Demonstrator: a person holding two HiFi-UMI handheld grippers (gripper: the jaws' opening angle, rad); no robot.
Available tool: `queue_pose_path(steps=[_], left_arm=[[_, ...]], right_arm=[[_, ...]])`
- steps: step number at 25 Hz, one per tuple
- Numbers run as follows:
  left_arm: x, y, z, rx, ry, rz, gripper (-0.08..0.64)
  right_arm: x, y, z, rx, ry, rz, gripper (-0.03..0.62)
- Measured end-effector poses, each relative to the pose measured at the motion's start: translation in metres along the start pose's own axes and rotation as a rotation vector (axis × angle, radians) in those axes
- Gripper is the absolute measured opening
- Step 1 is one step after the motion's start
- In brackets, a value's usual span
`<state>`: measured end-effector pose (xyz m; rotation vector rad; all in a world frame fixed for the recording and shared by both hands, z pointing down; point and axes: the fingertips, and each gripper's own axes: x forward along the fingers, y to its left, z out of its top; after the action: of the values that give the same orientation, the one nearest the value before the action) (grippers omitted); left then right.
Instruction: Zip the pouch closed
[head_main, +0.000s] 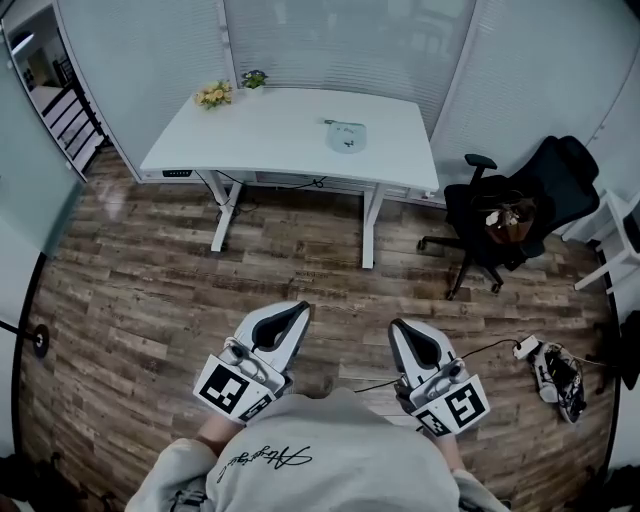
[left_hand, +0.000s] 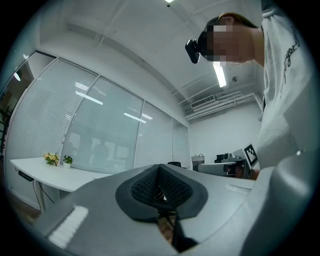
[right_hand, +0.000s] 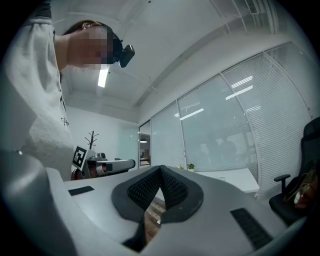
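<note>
Pouch far off on the table, both grippers closed and empty.
Head view: the pouch (head_main: 345, 135) lies flat on the white table (head_main: 270, 130), well apart from your left gripper (head_main: 298, 311) and right gripper (head_main: 400, 328), both held at your waist. Left gripper view: the tips meet with nothing between them. Right gripper view: also pressed together and empty. The pouch looks small, soft and light, so it will likely slide and crumple. Pin one fabric end with one gripper and pinch the zipper pull, too small to see, with the other.

Left gripper (left_hand: 160, 179): jaws closed together, nothing between them. White table (left_hand: 30, 171) at far left carries yellow flowers (left_hand: 50, 159) and small potted plant (left_hand: 67, 160). Glazed wall (left_hand: 105, 130) beyond.
</note>
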<state>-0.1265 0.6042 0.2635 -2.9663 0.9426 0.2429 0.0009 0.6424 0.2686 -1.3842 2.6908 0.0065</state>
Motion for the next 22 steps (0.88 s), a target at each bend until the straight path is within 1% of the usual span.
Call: queue_pose_path(steps=[5,9,12,14,16,19,22], left_arm=[[0.006,-0.008,-0.005,0.000,0.017,0.044,0.002],[0.009,0.005,-0.008,0.010,0.031,0.061,0.001],[0.022,0.021,-0.007,0.001,0.002,0.075,0.001],[0.032,0.030,-0.008,0.004,-0.009,0.061,0.001],[0.044,0.045,-0.013,0.012,-0.001,0.047,0.002],[0.063,0.077,-0.017,0.017,0.003,0.046,0.002],[0.085,0.111,-0.011,0.026,-0.031,0.034,0.001]], right_arm=[[-0.006,-0.016,-0.011,0.046,0.015,0.022,0.002],[0.005,-0.021,-0.012,0.051,0.004,0.040,0.002],[0.019,-0.036,-0.013,0.055,-0.004,0.036,0.002],[0.030,-0.046,-0.013,0.054,-0.007,0.031,0.002],[0.043,-0.058,-0.014,0.043,-0.009,0.019,0.002],[0.069,-0.079,-0.018,0.041,-0.013,0.002,0.002],[0.106,-0.099,-0.017,0.051,-0.027,0.002,0.002]])
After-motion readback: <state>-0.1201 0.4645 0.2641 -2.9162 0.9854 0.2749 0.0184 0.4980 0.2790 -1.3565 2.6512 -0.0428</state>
